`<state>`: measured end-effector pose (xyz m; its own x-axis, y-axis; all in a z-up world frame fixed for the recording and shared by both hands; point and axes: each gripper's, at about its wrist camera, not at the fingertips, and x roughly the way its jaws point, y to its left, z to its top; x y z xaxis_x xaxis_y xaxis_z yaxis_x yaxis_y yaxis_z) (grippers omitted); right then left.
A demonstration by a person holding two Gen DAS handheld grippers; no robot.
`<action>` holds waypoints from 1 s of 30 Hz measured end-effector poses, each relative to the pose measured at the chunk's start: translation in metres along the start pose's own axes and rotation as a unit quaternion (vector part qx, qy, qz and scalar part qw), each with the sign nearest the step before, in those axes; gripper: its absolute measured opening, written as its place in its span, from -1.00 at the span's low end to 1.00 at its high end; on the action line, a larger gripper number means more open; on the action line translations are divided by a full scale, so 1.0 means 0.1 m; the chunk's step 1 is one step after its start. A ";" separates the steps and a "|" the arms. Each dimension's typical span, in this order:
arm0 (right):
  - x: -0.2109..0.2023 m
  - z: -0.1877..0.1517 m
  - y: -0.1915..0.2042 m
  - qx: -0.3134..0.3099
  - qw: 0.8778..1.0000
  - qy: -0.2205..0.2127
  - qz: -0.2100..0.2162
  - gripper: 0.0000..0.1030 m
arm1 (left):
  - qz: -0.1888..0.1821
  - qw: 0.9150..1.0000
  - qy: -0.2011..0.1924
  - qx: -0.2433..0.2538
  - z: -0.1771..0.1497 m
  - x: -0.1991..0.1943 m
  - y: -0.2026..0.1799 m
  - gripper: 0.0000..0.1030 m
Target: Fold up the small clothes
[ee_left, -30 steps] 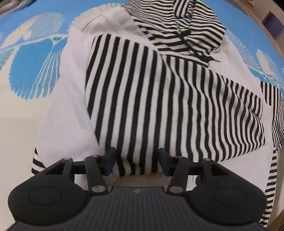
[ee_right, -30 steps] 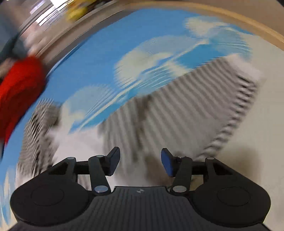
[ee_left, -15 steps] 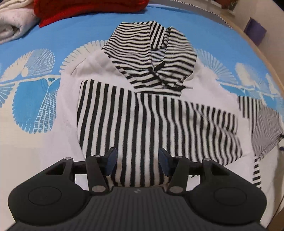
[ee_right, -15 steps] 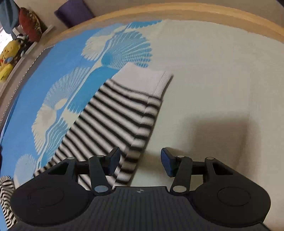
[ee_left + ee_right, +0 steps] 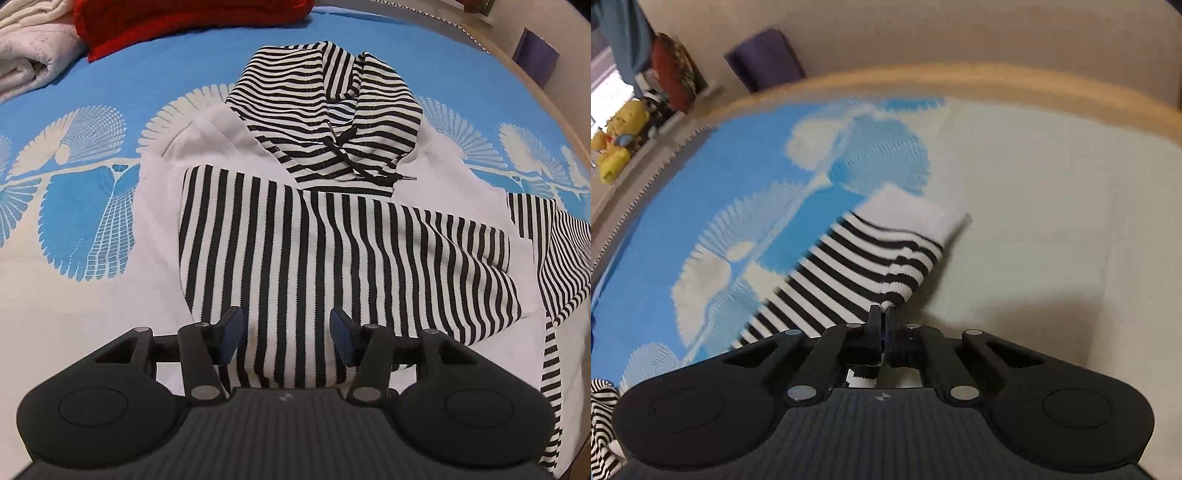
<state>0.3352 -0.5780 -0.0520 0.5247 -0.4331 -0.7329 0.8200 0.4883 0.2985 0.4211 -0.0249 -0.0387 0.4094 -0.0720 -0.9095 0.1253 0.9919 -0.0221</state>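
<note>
We saw a blue and cream bedspread with a woven fan pattern (image 5: 85, 206) filling both views, its pale wooden bed edge (image 5: 960, 79) curving across the top of the right wrist view. On it, in the middle of the left wrist view, lay the black-and-white striped hooded sweatshirt with white panels (image 5: 332, 251), spread flat, its striped hood (image 5: 325, 107) toward the top of the frame and one striped sleeve already folded across the white body. The other striped sleeve (image 5: 857, 266) ran out to the right edge of that view and, in the right wrist view, stretched from the lower left up to the centre, ending in a white ribbed cuff (image 5: 912, 214). In the upper left of the left wrist view we noted a red folded cloth (image 5: 177, 18) and, beside it, a cream folded blanket (image 5: 29, 48). A yellow plush toy (image 5: 617, 144) sat at the far left of the right wrist view, with a dark purple cushion (image 5: 764, 59) above it against the wall. The left gripper (image 5: 286, 332) hung over the sweatshirt's lower hem with its jaws apart and nothing between them. The right gripper (image 5: 884, 314) had its jaws pinched together on the edge of the striped sleeve just below the cuff.
</note>
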 end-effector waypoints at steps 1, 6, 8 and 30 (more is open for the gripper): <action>-0.07 0.01 0.06 -0.004 1.000 -0.009 0.002 -0.99 | -0.001 1.000 -0.001 0.000 0.00 -0.01 0.01 0.11; -0.63 -0.16 0.76 -0.151 0.982 -0.106 0.026 -0.99 | 0.000 1.000 -0.007 -0.019 0.04 -0.07 0.13 0.11; -1.03 -0.48 1.26 -0.273 0.944 -0.154 0.105 -0.99 | 0.004 0.999 -0.012 -0.043 0.08 -0.10 0.25 0.11; -0.94 -1.96 2.15 -0.451 0.831 0.193 0.261 -0.33 | -0.012 0.989 0.003 -0.148 0.19 -0.04 0.77 0.11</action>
<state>0.4172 -0.2834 -0.0388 0.4992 0.2066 -0.8415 -0.0929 0.9783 0.1851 0.4462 0.0499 -0.0289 0.4044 -0.0958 -0.9096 -0.1353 0.9773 -0.1630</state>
